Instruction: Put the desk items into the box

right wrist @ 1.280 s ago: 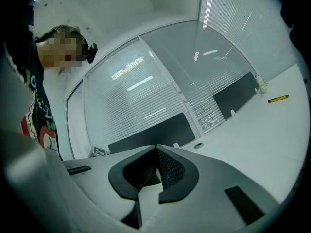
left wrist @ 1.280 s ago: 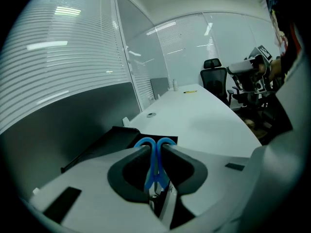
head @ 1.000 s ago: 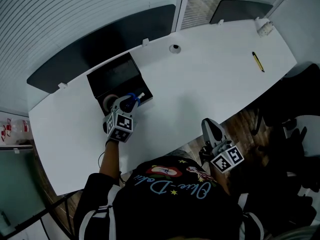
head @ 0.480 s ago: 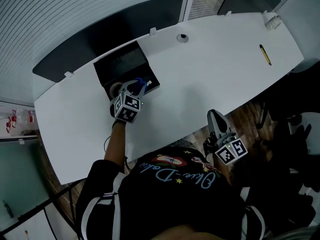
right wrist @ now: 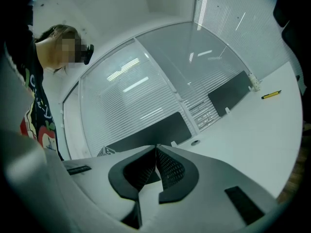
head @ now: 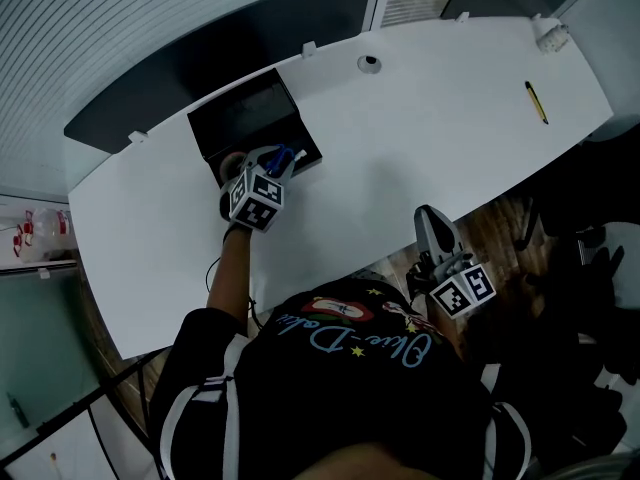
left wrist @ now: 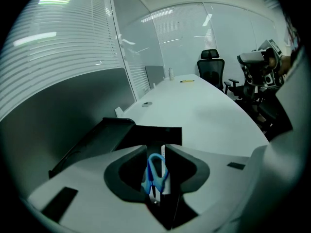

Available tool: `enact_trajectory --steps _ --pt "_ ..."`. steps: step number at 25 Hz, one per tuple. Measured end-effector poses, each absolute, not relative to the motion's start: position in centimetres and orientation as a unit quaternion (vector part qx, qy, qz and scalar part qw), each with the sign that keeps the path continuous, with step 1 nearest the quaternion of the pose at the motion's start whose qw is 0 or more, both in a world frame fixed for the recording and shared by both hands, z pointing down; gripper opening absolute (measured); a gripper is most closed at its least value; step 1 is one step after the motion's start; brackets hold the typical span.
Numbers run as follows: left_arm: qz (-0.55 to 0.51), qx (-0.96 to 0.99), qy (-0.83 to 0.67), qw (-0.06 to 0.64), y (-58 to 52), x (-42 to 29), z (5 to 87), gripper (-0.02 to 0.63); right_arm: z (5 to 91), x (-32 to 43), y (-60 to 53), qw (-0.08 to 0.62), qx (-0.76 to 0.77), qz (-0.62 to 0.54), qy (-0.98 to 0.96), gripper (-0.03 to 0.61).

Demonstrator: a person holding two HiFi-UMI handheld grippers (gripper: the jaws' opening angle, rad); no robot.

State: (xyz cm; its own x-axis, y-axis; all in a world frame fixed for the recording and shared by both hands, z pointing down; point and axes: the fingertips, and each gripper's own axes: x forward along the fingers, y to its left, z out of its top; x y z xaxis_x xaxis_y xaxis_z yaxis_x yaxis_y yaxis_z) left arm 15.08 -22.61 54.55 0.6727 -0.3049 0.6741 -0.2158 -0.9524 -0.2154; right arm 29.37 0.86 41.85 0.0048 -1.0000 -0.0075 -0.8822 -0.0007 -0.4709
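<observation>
A black open box point(head: 247, 118) sits at the desk's back left. My left gripper point(head: 279, 159) hovers over its front right corner. Its jaws are opening, and blue-handled scissors point(left wrist: 156, 173) with a white part beside them show in the gap, the pads no longer clamping them. The box point(left wrist: 146, 134) lies just beyond the tips. A round pale item point(head: 233, 164) rests inside the box by the gripper. A yellow-and-black pen point(head: 537, 102) point(left wrist: 187, 81) point(right wrist: 270, 95) lies far right. My right gripper point(head: 430, 220) hangs off the desk's front edge, shut and empty point(right wrist: 156, 148).
A small white bottle point(head: 553, 36) stands at the desk's far right corner. A cable grommet point(head: 370, 64) sits near the back edge. Office chairs point(left wrist: 211, 69) stand beyond the desk's far end. Grey screen panels point(head: 200, 58) run behind the desk.
My left gripper has moved forward from the box's front edge to over its corner, carrying the blue scissors. The right gripper has stayed by the desk's front edge.
</observation>
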Motion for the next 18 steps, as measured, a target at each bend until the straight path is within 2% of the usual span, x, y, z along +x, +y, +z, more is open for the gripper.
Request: enact_trajectory --steps 10,15,18 --pt "-0.364 -0.917 0.157 0.054 -22.6 14.1 53.4 0.138 42.1 28.9 -0.6 0.178 -0.669 -0.175 0.700 0.012" --pt "-0.326 -0.925 0.187 0.052 -22.9 13.1 51.6 0.025 41.9 28.5 -1.5 0.178 -0.658 -0.175 0.710 0.012" --pt "-0.304 -0.930 0.202 0.046 -22.9 12.4 50.4 0.023 42.0 28.3 -2.0 0.177 -0.651 -0.178 0.717 0.012"
